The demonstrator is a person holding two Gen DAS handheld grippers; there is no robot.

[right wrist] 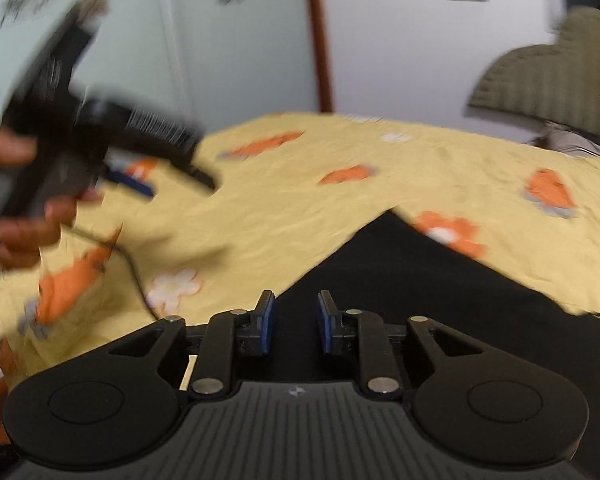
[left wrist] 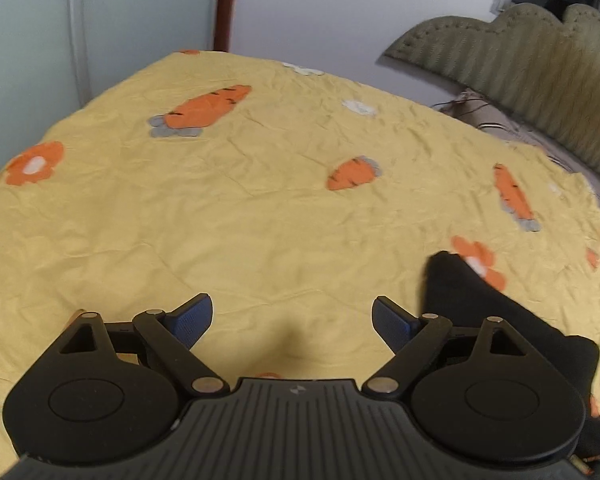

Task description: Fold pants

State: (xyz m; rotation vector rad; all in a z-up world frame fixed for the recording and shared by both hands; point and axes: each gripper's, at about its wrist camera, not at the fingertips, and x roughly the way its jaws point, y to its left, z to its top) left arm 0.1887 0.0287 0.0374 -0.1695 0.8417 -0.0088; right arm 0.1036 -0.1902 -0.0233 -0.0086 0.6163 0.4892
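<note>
The black pants [right wrist: 412, 276] lie on a yellow bedsheet with orange carrots and flowers [right wrist: 284, 216]. In the right wrist view they spread just beyond and under my right gripper [right wrist: 296, 312], whose blue pads stand a little apart with nothing between them. In the left wrist view a corner of the pants [left wrist: 456, 284] shows at the lower right, beside my left gripper [left wrist: 292, 312], which is wide open and empty over bare sheet [left wrist: 260, 220]. The left gripper [right wrist: 152, 176] also shows blurred at the left of the right wrist view, held in a hand.
A padded olive headboard [left wrist: 540, 64] stands at the right behind the bed. A white wall and a brown door frame [left wrist: 224, 4] are behind the bed's far edge. A thin dark cable [right wrist: 134, 276] trails over the sheet at the left.
</note>
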